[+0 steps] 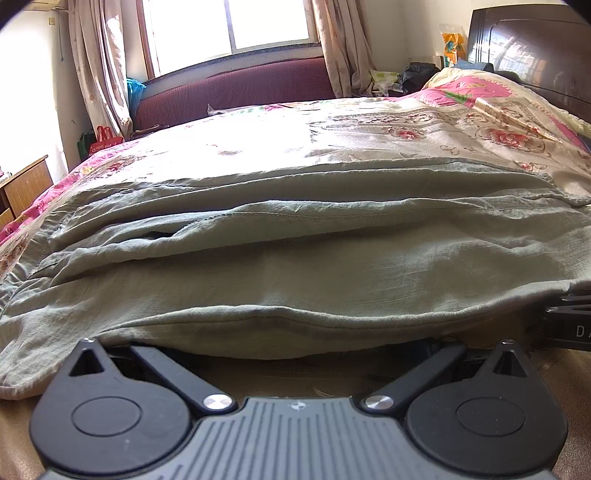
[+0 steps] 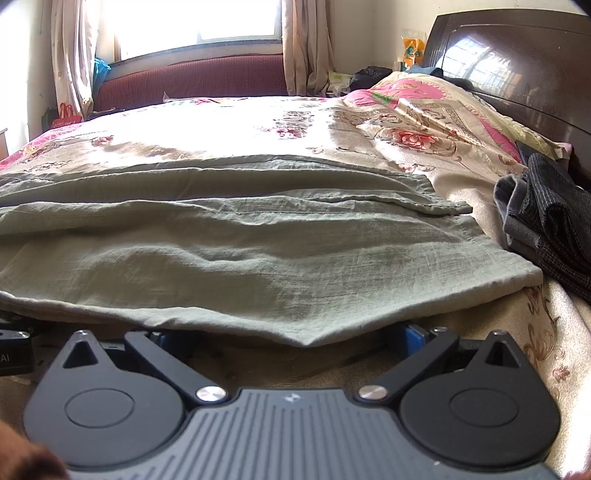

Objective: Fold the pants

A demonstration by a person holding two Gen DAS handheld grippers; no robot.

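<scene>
Grey-green pants [image 1: 295, 258] lie spread flat across the floral bedspread [image 1: 369, 125], near hem draped over both grippers. Left gripper [image 1: 295, 350] and right gripper [image 2: 291, 341] stand spread wide, fingertips hidden under the hem. Dark folded garment [image 2: 550, 221] lies just beside the pants' right edge.

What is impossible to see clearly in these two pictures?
- Left gripper fingertips: left wrist view, hidden under the green pants hem.
- Right gripper fingertips: right wrist view, covered by the pants.
- Window outside: both views, overexposed.
- Dark garment: right wrist view, cut by the edge.
</scene>
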